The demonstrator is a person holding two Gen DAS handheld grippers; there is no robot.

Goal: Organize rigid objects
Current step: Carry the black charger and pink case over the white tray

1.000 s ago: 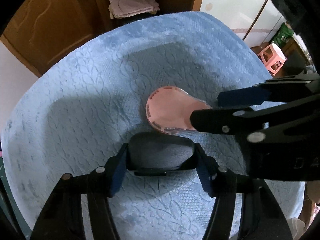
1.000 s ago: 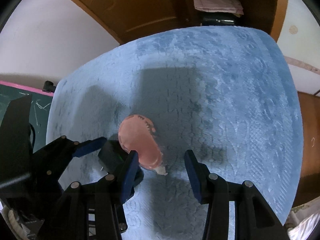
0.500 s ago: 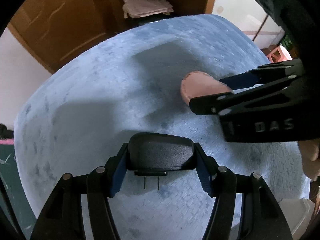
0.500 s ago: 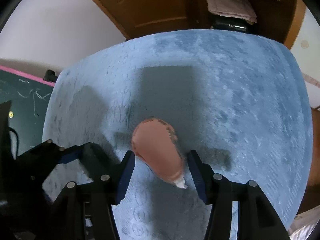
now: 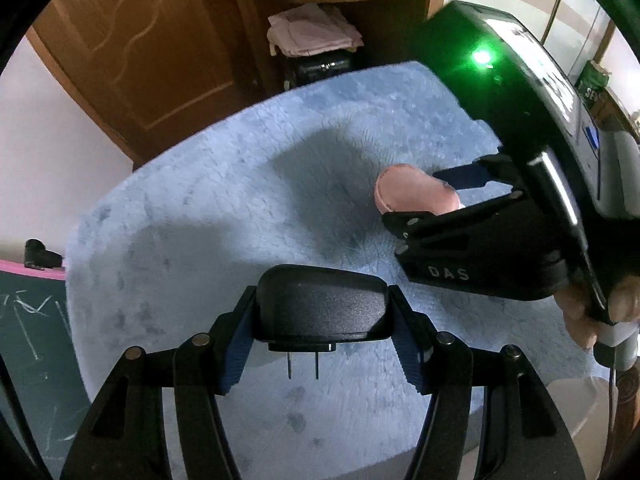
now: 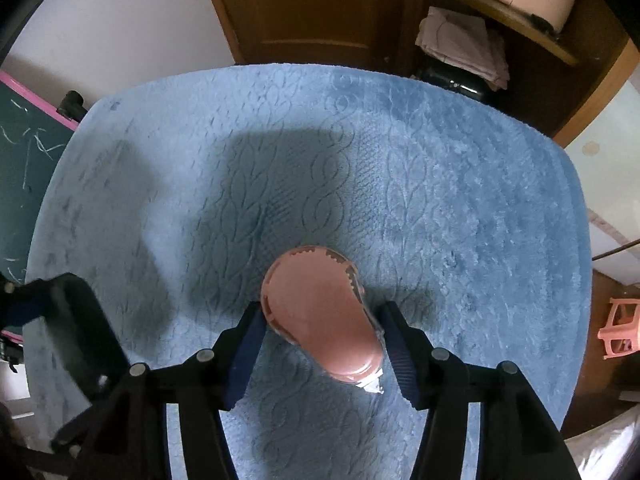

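My left gripper [image 5: 322, 338] is shut on a black plug adapter [image 5: 322, 306] with two metal pins pointing down, held above the blue mat [image 5: 208, 208]. My right gripper [image 6: 320, 334] is shut on a pink oval case [image 6: 320, 320] with a notched rim, lifted above the mat [image 6: 440, 184]. In the left wrist view the pink case [image 5: 412, 194] shows between the right gripper's fingers [image 5: 460, 178] to the right. In the right wrist view the black adapter [image 6: 86, 328] shows at the lower left.
A wooden cabinet [image 6: 320, 8] and shelves with folded cloths [image 6: 464, 44] stand beyond the mat. A green chalkboard with pink edge [image 6: 24, 136] is to the left. A pink stool [image 6: 620, 328] stands on the floor to the right.
Both grippers have risen from the mat with their objects. The right gripper closed on the pink case and lifted it; the black adapter came up in the left gripper.
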